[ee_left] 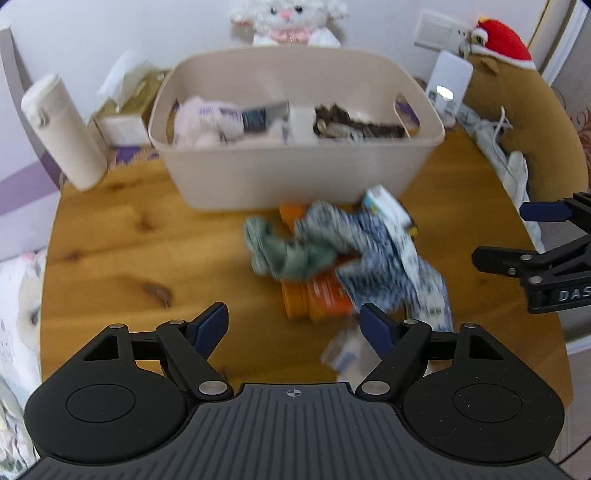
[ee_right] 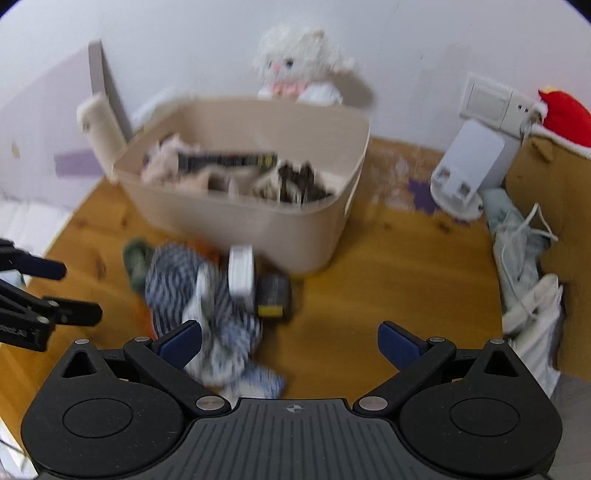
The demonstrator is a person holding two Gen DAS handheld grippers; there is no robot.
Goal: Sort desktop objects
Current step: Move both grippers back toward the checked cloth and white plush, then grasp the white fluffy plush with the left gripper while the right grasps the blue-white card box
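Note:
A beige bin (ee_left: 295, 173) stands at the back of the wooden table (ee_left: 129, 236), holding a pink cloth, a dark packet and brown items; it also shows in the right wrist view (ee_right: 258, 229). In front of it lies a pile: blue-white patterned cloth (ee_left: 373, 254), grey-green cloth (ee_left: 288, 254), orange bottle (ee_left: 317, 301), white box (ee_left: 384, 206). The right wrist view shows the striped cloth (ee_right: 207, 302), a white roll (ee_right: 241, 271) and a dark block with a yellow end (ee_right: 273, 295). My left gripper (ee_left: 293, 328) is open, just short of the pile. My right gripper (ee_right: 290, 345) is open above the cloth's near edge.
A white flask (ee_left: 62, 129) and a tissue box (ee_left: 125, 110) stand left of the bin. A white plush (ee_left: 291, 22) sits behind it. A white device (ee_right: 469, 170), pale shoes (ee_right: 524, 258) and a brown plush with a red cap (ee_left: 524, 110) are at the right.

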